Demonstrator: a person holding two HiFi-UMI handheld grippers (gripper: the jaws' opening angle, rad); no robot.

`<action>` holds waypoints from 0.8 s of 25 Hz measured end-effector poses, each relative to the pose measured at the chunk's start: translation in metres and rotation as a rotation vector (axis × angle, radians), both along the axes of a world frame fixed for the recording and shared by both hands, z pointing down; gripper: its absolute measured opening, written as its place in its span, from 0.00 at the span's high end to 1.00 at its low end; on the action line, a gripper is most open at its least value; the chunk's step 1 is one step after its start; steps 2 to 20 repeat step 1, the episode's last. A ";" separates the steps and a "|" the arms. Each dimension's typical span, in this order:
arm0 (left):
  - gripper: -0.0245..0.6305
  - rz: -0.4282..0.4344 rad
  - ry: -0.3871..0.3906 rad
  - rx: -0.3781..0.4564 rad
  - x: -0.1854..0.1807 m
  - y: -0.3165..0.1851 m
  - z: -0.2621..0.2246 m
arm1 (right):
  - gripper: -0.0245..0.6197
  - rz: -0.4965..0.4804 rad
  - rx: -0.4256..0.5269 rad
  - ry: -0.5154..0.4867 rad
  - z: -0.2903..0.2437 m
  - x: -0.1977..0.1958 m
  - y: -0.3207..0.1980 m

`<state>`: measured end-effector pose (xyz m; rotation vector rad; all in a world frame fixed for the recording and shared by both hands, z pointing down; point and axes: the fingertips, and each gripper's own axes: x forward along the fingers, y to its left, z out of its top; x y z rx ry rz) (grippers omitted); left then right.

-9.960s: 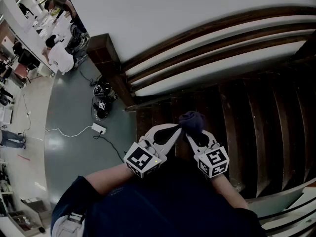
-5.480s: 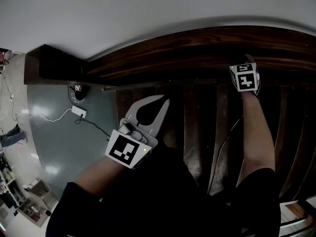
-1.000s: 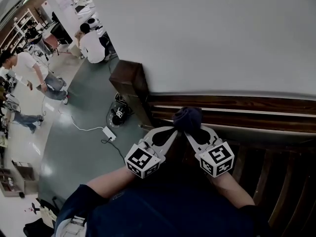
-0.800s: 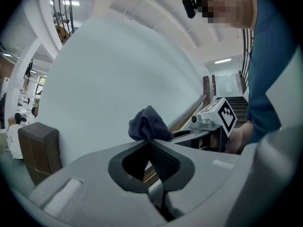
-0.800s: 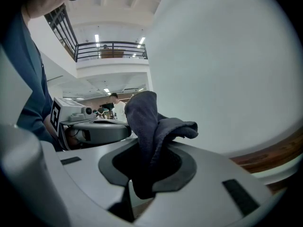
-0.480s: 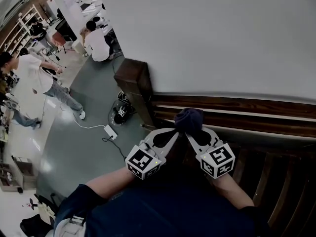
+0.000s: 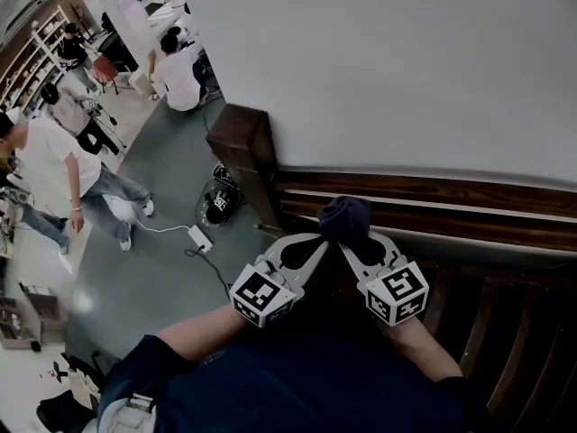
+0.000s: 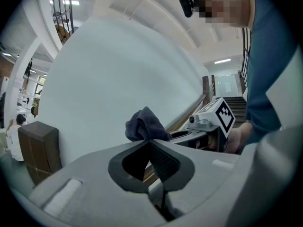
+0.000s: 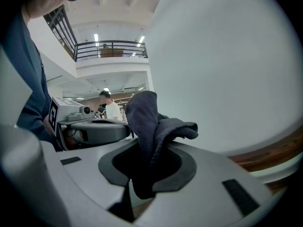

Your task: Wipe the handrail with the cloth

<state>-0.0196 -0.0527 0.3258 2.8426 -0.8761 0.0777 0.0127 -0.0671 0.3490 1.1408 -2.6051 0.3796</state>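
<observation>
A plain white wall [image 7: 406,61] fills most of the stairwell, and the dark wooden handrail [image 7: 469,207] runs along its foot to a chunky square newel post [image 7: 236,147]. Below the post lies a grey-green floor [image 7: 135,278], where a white power strip [image 7: 200,238] sits on its cable. A person in a white shirt [image 7: 180,70] crouches further off.

The person on the stairs holds both grippers close together, just in front of the rail, tips almost meeting. The right gripper [image 7: 350,245] has its jaws pinched on the dark blue cloth [image 7: 345,216]. In the right gripper view the cloth [image 9: 144,112] passes down through the gap between the jaws and bunches above the tips, with the handrail [image 9: 270,156] showing brown at the lower right. In the head view the bundle sits over the rail near the post end; I cannot tell whether it touches the wood.

The left gripper [image 7: 317,242] has its jaws pressed together with nothing between them. In the left gripper view the cloth [image 8: 142,124] stands just past its tips, and the right gripper's marker cube [image 8: 221,113] shows beside it.
</observation>
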 end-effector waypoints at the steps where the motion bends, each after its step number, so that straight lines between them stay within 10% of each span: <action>1: 0.96 0.001 0.000 0.000 0.000 0.000 0.000 | 0.83 0.001 -0.001 0.000 0.000 0.000 0.000; 20: 0.96 0.001 0.000 0.000 0.000 0.000 0.000 | 0.83 0.001 -0.001 0.000 0.000 0.000 0.000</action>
